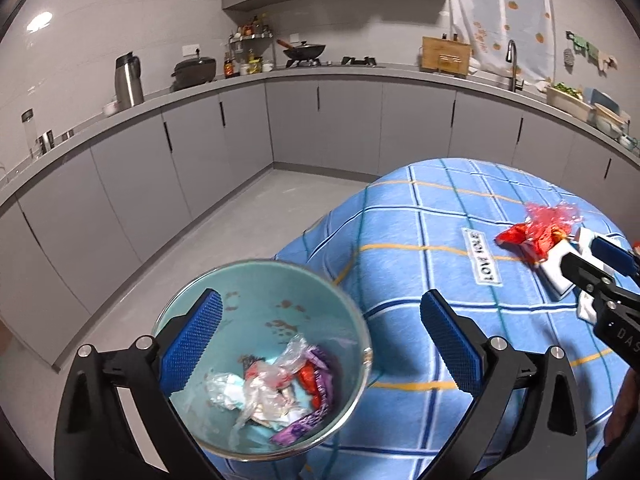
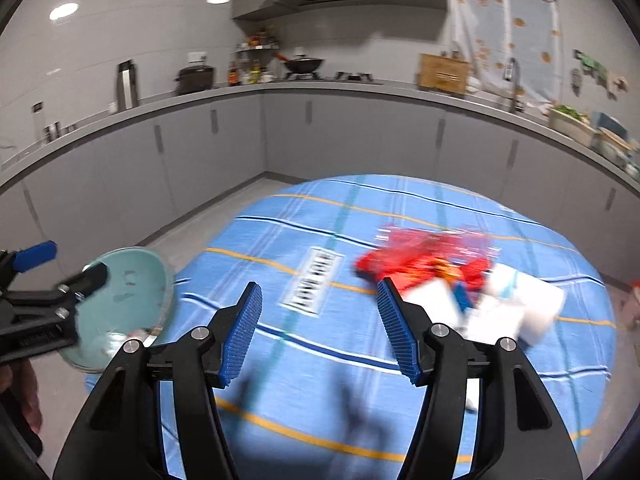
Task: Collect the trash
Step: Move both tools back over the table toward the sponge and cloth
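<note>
A round teal trash bin (image 1: 256, 312) stands at the table's left edge and holds several crumpled wrappers (image 1: 280, 384). My left gripper (image 1: 320, 316) is open above it, its left finger over the bin's mouth, its right finger over the cloth. A red crinkled wrapper (image 1: 540, 228) and white packets (image 1: 558, 268) lie on the blue checked tablecloth (image 1: 420, 220). My right gripper (image 2: 318, 308) is open and empty above the cloth, just left of the red wrapper (image 2: 424, 258) and white packets (image 2: 524, 308). The bin also shows in the right wrist view (image 2: 124, 292), blurred.
A white label (image 1: 482, 256) is sewn on the cloth. Grey kitchen cabinets (image 1: 320, 120) and a counter with a kettle (image 1: 128, 78), a wok (image 1: 304, 52) and a sink tap (image 1: 512, 60) run along the back. Grey floor (image 1: 200, 232) lies left of the table.
</note>
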### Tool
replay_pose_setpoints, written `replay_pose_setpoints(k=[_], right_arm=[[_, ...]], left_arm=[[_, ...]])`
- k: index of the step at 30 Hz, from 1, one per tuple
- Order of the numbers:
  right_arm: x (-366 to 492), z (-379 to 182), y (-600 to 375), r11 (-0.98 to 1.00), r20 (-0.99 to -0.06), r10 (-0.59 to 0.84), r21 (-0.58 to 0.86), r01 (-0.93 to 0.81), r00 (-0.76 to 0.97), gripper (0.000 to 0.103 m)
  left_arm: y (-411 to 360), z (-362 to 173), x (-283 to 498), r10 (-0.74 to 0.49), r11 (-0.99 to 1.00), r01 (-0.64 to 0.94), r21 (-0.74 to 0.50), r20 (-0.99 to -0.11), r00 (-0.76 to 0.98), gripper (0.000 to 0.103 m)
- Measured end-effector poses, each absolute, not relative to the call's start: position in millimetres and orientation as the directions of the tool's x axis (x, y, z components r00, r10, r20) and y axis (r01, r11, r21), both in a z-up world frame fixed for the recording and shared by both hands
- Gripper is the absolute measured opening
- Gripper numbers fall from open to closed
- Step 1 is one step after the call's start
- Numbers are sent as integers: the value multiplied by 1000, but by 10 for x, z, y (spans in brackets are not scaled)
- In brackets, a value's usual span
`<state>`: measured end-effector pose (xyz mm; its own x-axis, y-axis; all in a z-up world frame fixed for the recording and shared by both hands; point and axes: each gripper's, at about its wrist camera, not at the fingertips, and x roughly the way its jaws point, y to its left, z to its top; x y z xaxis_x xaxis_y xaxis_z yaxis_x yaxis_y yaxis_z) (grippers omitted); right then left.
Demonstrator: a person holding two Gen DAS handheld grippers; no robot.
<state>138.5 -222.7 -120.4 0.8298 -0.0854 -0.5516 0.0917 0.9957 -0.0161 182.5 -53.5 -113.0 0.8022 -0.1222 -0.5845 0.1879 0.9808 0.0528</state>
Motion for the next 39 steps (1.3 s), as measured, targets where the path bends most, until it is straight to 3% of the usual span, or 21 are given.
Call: replay_pose_setpoints(k=[18,34,36,37,39], right_arm=[[1154,-1443,-3154,947,-599,-261,-5,322,757,61],[1417,-1749,-3353,909,-692,-339,-67,411,637,60],[1460,-1822,-3368,914,-719,-317,-57,403,618,56],[1475,-1842,-3375,916,-729,-308,-53,399,612,44],[1472,-1850,-3392,920,-737,-290,-39,391,610,34]], left_arm=[[-1500,-1251,1867,-264,929,367,55,-597,757,98],[-1860,-1347,1973,-287,901,424,89,-611,738,98],[-1872,-1358,1973,-290,900,427,86,-613,735,98],[-1872,-1364,1976,-292,900,428,83,-614,733,98],[-1882,-1364,1979,-296,899,431,79,-617,730,98]])
